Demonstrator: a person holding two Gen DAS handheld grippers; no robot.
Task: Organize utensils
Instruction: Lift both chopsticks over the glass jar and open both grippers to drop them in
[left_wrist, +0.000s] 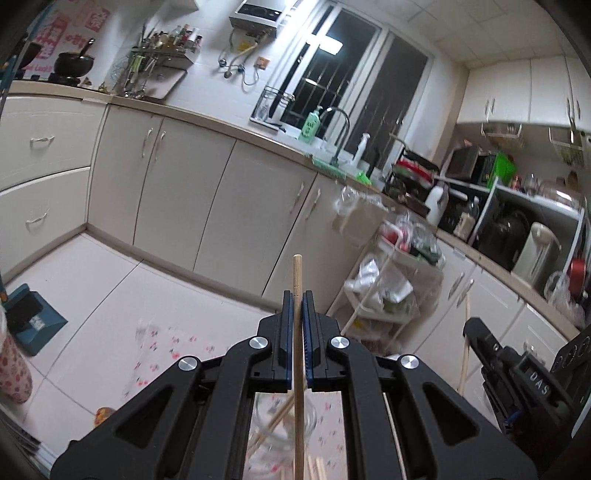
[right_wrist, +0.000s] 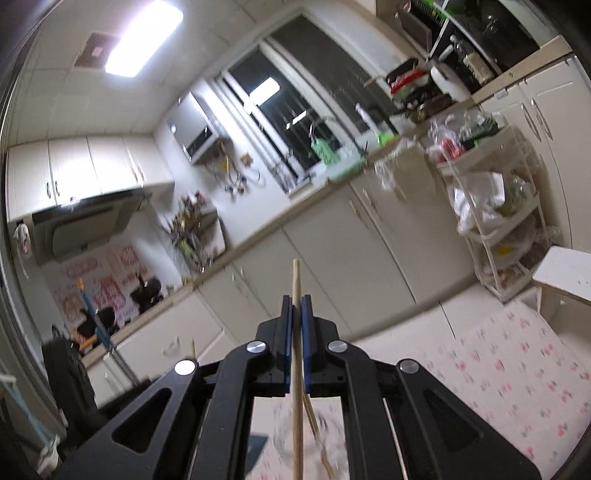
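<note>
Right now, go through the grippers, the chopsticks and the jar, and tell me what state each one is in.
Left hand-held gripper: shut on a chopstick.
Left chopstick: clamped upright, tip above the jaws.
Right hand-held gripper: shut on a chopstick.
Right chopstick: clamped upright, tip above the jaws.
Jar: open-topped, blurred, a few chopsticks leaning in it.

The left gripper (left_wrist: 298, 295) is built from matte black plastic, with two angular arms pierced by triangular cut-outs. Four round silver screws (left_wrist: 258, 343) are set across the linkage. The narrow fingers are lined with blue ribbed pads (left_wrist: 307, 332). The right gripper (right_wrist: 296, 299) is made alike (the letters "DAS" are seen on its side from the left view).
</note>
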